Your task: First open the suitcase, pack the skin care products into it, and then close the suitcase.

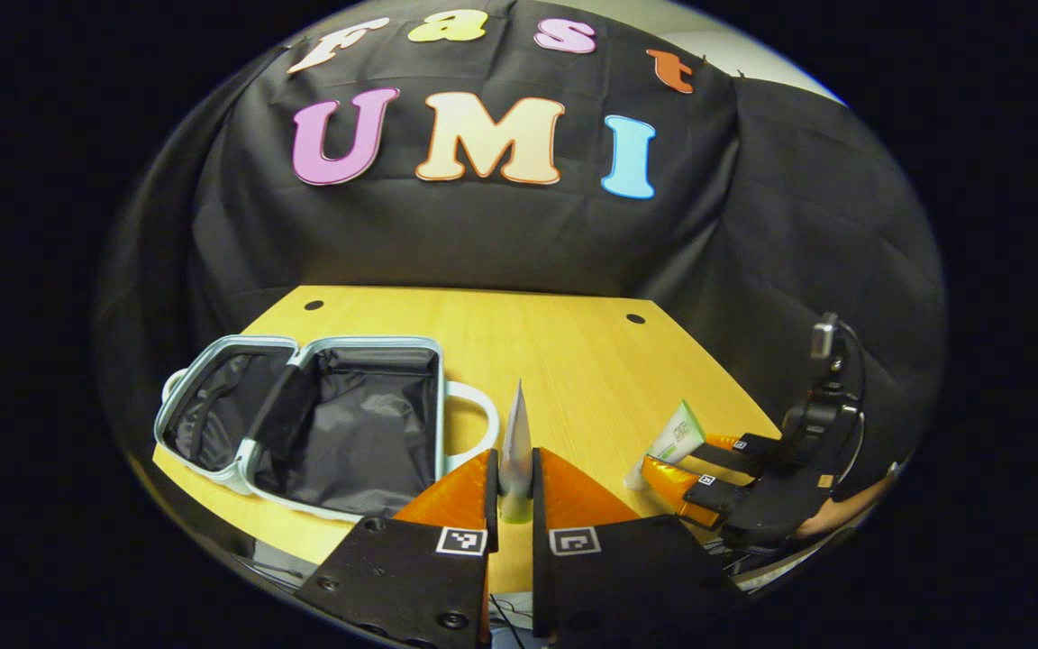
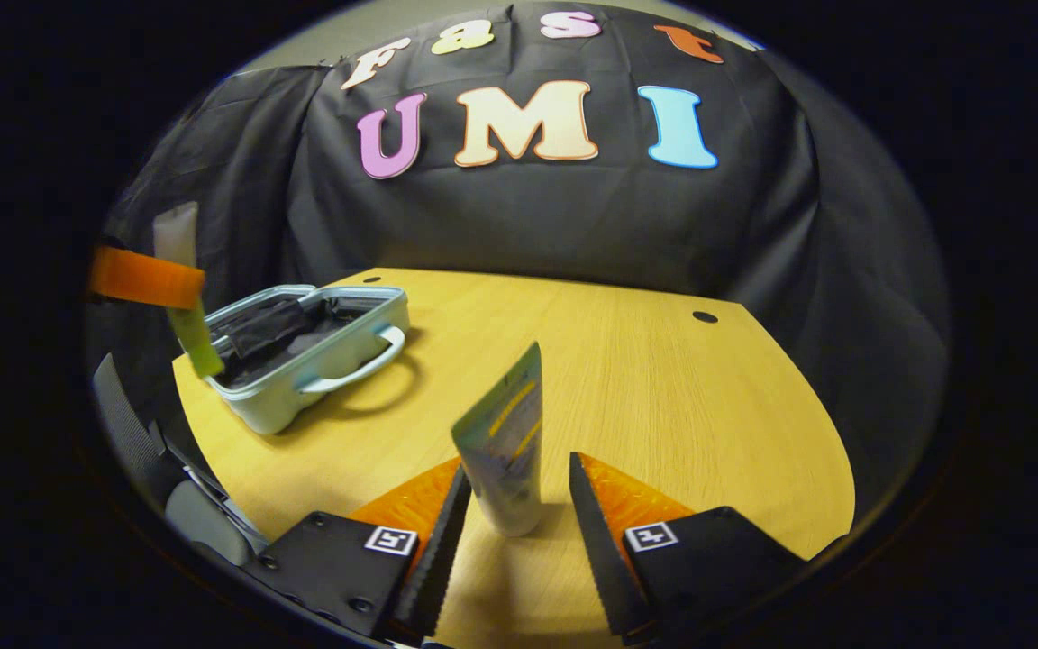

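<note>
Your light-blue suitcase [image 1: 303,424] lies open on the left of the wooden table [image 1: 573,361], its dark crinkled lining exposed and its white handle [image 1: 474,424] facing your left gripper [image 1: 515,491]. That gripper's fingers are clamped on a slim tube [image 1: 516,442], long axis upright, crimped end tapering skyward. To the right, a second tube [image 2: 505,442] stands cap-down on the table between your right gripper's [image 2: 512,505] spread fingers, apparently untouched by either.

The bench [image 2: 663,397] is smooth wood with fine lines. The suitcase [image 1: 303,424] has a hard, smooth shell and shiny dark cloth inside.
</note>
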